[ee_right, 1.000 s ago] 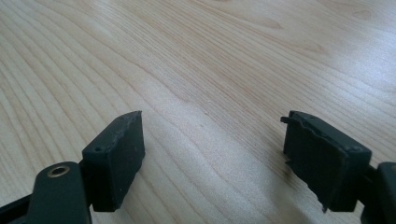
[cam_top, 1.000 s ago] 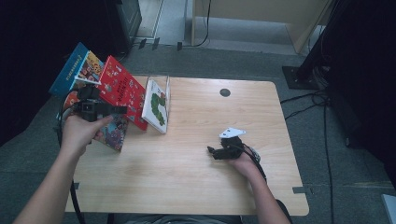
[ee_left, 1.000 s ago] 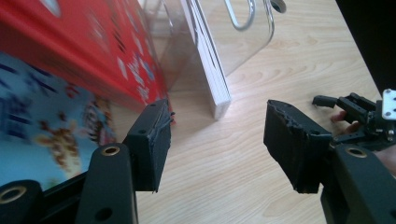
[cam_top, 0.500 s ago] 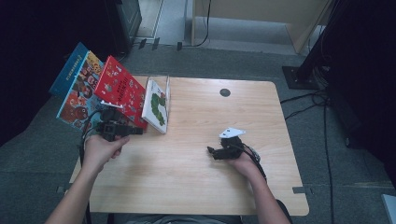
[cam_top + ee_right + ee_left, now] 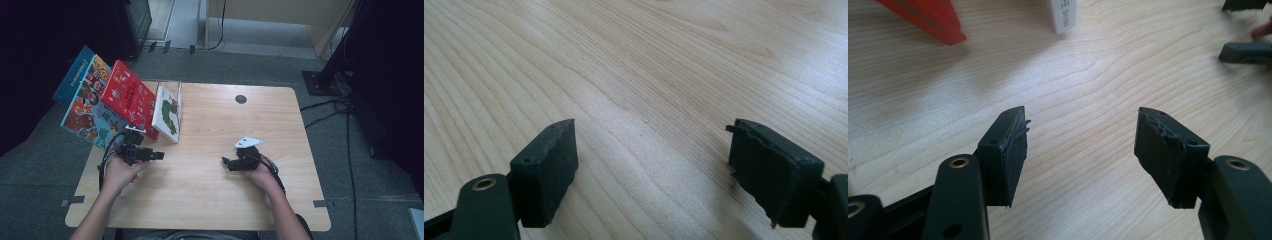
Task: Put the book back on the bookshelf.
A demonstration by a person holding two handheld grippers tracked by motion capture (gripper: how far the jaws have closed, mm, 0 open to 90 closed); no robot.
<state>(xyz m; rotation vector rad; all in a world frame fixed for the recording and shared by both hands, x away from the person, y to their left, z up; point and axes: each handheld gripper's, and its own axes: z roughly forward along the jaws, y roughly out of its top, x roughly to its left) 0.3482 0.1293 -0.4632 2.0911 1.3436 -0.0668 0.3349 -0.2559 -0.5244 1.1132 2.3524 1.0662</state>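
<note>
Leaning in a row at the upper left of the high view, three picture books form the work in hand: a blue book [image 5: 82, 107] outermost, a red book [image 5: 129, 97] against it, and a white book [image 5: 167, 112] with a green figure on its cover innermost. The white book rests against a clear stand [image 5: 179, 95] on the worktop [image 5: 210, 200]; the blue and red books overhang the worktop's left edge.

Just below the books, the left tool [image 5: 159, 156] lies low over the worktop, pointing toward frame centre. Its jaws have just been opening and stand wide apart with nothing between them; the left gripper view confirms bare wood between the pads [image 5: 1010, 150], with the red book's corner [image 5: 928, 20] and the white book's edge [image 5: 1063, 15] at the top of that frame.

The right tool [image 5: 225, 161] rests lower centre, well apart from the books. Its jaws are likewise wide apart and empty [image 5: 651, 165].

Judged status: the books appear placed and released. Both tools are free; any remaining work would be straightening the row.
</note>
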